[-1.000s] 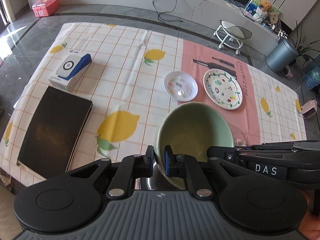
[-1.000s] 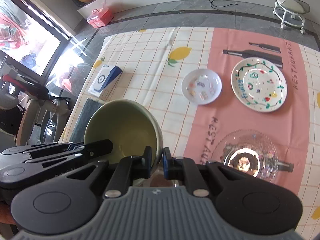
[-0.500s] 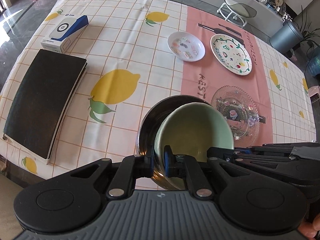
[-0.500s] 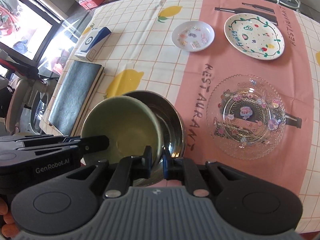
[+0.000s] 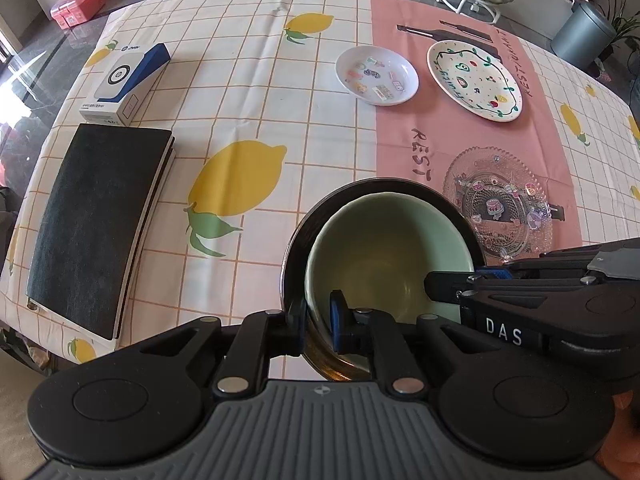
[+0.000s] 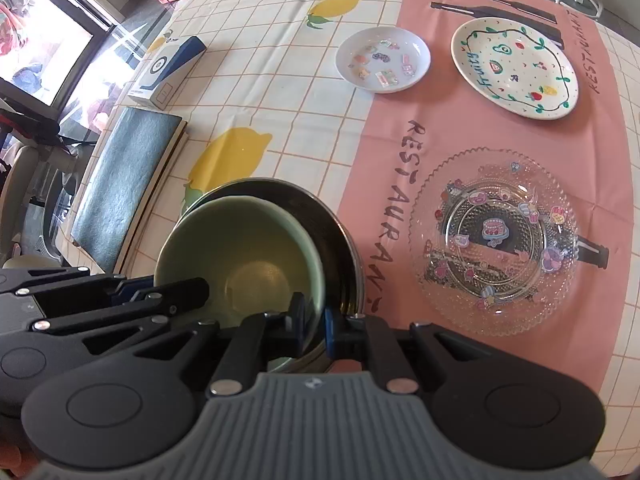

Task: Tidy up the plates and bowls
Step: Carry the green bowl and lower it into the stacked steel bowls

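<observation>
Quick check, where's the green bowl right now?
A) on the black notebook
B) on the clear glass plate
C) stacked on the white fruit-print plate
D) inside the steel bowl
D: the green bowl sits inside the steel bowl, whose dark rim rings it; the left hand-held gripper and right hand-held gripper each clamp its rim.

Open tablecloth (image 5: 248, 92) lies between black notebook (image 5: 100, 216) on the left and the nested bowls. Glass plate (image 6: 496, 240) sits just right of metal bowl (image 6: 340, 240), narrowing that gap. White dish (image 5: 376, 76) and painted plate (image 5: 474, 80) block the far right.
</observation>
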`<action>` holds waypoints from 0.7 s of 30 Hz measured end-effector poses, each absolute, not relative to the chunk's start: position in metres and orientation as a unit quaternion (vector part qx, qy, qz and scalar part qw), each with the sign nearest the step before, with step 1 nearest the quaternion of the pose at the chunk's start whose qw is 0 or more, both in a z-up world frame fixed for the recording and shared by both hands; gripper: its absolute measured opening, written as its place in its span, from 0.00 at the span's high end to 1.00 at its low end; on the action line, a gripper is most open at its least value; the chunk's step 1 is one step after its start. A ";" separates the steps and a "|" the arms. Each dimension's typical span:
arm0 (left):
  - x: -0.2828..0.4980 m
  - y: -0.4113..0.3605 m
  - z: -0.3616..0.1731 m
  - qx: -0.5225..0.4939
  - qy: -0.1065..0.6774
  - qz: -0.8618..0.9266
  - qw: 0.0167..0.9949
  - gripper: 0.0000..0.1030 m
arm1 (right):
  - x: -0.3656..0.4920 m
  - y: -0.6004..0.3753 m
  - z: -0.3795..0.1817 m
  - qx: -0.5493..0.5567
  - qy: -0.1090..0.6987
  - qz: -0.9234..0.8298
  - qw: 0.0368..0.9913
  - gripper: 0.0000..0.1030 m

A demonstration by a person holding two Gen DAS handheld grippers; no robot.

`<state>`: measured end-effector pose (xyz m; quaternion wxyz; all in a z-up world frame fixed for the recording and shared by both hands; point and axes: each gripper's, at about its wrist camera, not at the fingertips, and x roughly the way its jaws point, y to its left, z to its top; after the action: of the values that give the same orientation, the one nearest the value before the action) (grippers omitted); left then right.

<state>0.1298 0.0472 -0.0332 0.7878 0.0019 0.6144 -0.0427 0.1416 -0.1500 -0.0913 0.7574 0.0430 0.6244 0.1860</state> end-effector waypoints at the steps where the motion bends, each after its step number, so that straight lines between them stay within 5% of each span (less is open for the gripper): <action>1: 0.130 0.047 -0.034 0.002 0.615 -0.043 0.787 0.87 | 0.142 -0.149 -0.091 0.040 0.623 0.185 0.759 0.93; 21: 0.133 0.063 0.004 -0.044 0.589 -0.083 0.802 0.82 | 0.138 -0.137 -0.088 -0.027 0.600 0.185 0.778 0.96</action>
<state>0.1330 0.0633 0.0042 0.8024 -0.0439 0.5893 -0.0829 0.1384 -0.1375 -0.0884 0.7776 -0.0269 0.6004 0.1845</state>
